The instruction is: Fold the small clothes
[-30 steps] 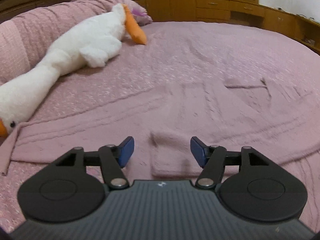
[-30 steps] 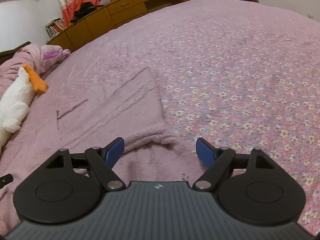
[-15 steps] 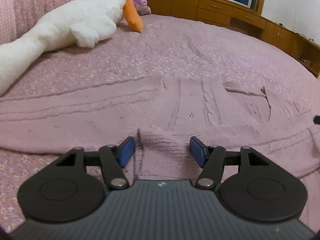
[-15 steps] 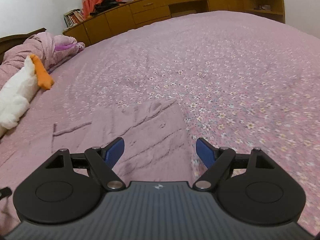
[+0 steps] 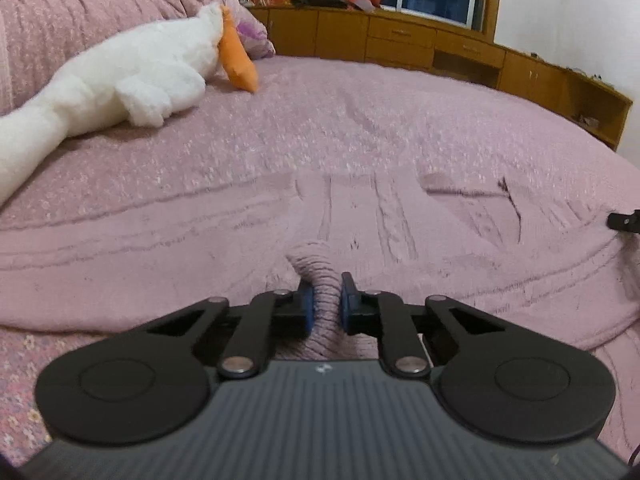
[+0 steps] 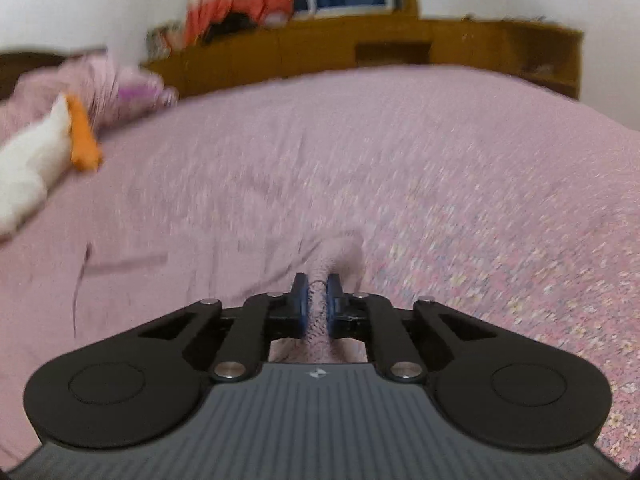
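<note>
A pink knitted sweater (image 5: 380, 220) lies spread flat on the pink floral bedspread (image 5: 360, 120). My left gripper (image 5: 324, 300) is shut on a bunched fold of the sweater's near edge, low over the bed. In the right wrist view, which is blurred, my right gripper (image 6: 316, 300) is shut on another pinch of the same sweater (image 6: 200, 264), at its right side next to the bare bedspread (image 6: 480, 220). A black tip of the right gripper (image 5: 624, 221) shows at the right edge of the left wrist view.
A white plush goose (image 5: 120, 80) with an orange beak lies at the far left of the bed, also in the right wrist view (image 6: 36, 160). Pink pillows (image 5: 80, 20) sit behind it. Wooden cabinets (image 5: 440, 48) and a window line the far wall.
Both grippers went from open to shut, each pinching a fold of the sweater's near edge. Both views have tilted up toward the far wall.
</note>
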